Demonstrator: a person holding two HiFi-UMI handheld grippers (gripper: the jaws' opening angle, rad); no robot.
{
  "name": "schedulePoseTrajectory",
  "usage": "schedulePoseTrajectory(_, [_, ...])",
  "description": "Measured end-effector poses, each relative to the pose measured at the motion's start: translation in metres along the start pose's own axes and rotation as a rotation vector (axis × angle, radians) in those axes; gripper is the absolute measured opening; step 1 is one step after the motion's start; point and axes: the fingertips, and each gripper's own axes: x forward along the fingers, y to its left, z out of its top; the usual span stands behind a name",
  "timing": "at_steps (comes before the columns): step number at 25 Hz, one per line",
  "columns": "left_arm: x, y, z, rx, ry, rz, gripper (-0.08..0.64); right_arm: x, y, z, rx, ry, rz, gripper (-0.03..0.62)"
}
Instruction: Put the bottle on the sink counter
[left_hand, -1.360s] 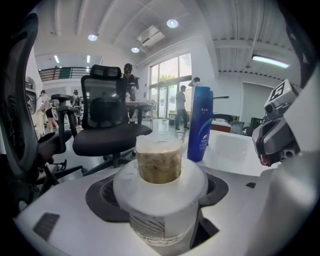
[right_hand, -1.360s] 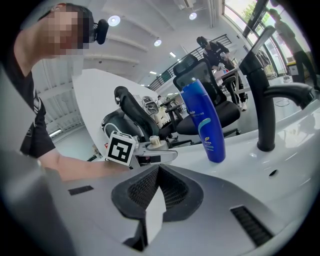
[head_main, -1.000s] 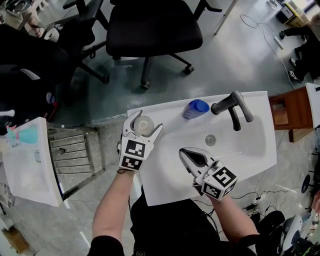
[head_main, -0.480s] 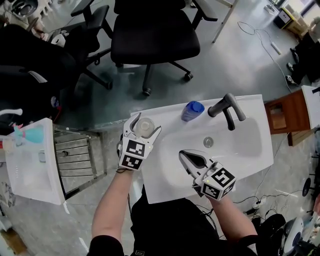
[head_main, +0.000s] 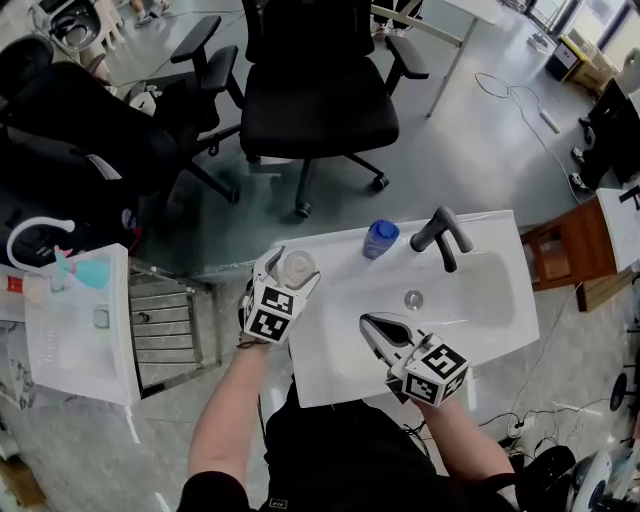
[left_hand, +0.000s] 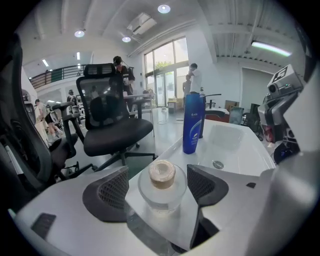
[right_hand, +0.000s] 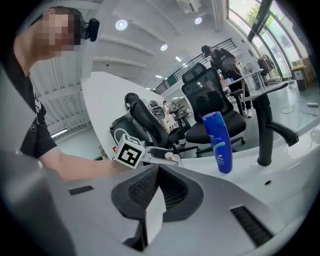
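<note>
Left gripper (head_main: 293, 265): jaws apart, flanking the clear bottle (left_hand: 162, 186).
Clear bottle: upright on the sink counter (head_main: 312, 345), near its left rear corner.
Right gripper (head_main: 371, 322): jaws pressed together, empty, over the basin's front.
Open room: bare counter towards the blue bottle (head_main: 379, 239).

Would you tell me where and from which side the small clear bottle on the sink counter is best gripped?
I'd grip the small clear bottle by its round body, below the tan cap, coming in level from the person's side. It stands upright on the counter, and the left gripper, jaws open, flanks that body.
</note>
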Motion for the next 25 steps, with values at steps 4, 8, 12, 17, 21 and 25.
schedulePoseTrajectory(4, [-0.017, 0.008, 0.006, 0.019, -0.002, 0.071, 0.353, -0.009, 0.006, 0.011, 0.004, -0.016, 0.019, 0.015])
schedulePoseTrajectory(8, [-0.04, 0.011, 0.007, -0.003, 0.004, 0.117, 0.351, -0.018, 0.009, 0.022, 0.005, -0.043, 0.048, 0.015])
schedulePoseTrajectory(12, [-0.066, 0.008, 0.017, -0.011, -0.019, 0.148, 0.351, -0.028, 0.015, 0.034, -0.005, -0.073, 0.075, 0.015])
schedulePoseTrajectory(17, [-0.102, -0.009, 0.038, -0.061, -0.07, 0.17, 0.351, -0.054, 0.018, 0.045, -0.018, -0.104, 0.096, 0.014])
schedulePoseTrajectory(21, [-0.128, -0.015, 0.056, -0.101, -0.118, 0.19, 0.351, -0.072, 0.011, 0.055, -0.014, -0.128, 0.093, 0.015])
schedulePoseTrajectory(25, [-0.15, -0.023, 0.059, -0.119, -0.147, 0.214, 0.351, -0.083, 0.006, 0.05, 0.0, -0.156, 0.077, 0.015])
